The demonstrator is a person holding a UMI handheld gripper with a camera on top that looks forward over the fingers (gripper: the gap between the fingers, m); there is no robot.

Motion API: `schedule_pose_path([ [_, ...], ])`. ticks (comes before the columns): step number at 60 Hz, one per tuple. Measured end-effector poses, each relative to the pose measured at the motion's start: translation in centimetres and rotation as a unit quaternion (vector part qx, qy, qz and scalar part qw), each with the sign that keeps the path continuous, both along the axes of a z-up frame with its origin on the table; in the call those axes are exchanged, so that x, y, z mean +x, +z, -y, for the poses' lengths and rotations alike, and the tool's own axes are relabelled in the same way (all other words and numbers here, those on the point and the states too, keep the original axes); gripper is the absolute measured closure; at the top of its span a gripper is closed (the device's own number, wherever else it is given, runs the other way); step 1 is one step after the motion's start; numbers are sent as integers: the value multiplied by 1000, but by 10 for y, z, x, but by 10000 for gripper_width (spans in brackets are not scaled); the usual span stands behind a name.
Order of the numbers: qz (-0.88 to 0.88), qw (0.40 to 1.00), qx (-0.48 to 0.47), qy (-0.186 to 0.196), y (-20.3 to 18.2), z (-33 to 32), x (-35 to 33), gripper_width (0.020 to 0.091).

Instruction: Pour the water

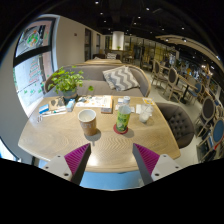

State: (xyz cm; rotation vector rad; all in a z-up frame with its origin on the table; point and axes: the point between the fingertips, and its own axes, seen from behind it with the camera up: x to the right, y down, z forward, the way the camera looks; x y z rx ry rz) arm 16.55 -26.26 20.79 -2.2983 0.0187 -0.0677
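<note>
Seating fills the room beyond the table [60,140]: a grey sofa [100,80] with a zigzag-patterned cushion [121,78] is set just behind the table, and chairs [170,80] are seen further off at its far right. The light wooden table carries everything else. A potted plant [66,82] stands at the table's far left corner. A brown paper cup [88,122] is placed near the table's middle, and a clear cup with green contents [123,119] stands just beside it. The hand-held gripper [110,160] is held released above the table's near edge, its purple pads [75,157] well apart and nothing between them.
</note>
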Motion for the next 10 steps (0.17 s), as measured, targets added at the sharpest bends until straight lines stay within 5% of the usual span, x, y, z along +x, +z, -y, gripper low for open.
schedule_pose_path([
  [10, 19, 1000, 4, 6, 10, -2, -6, 252],
])
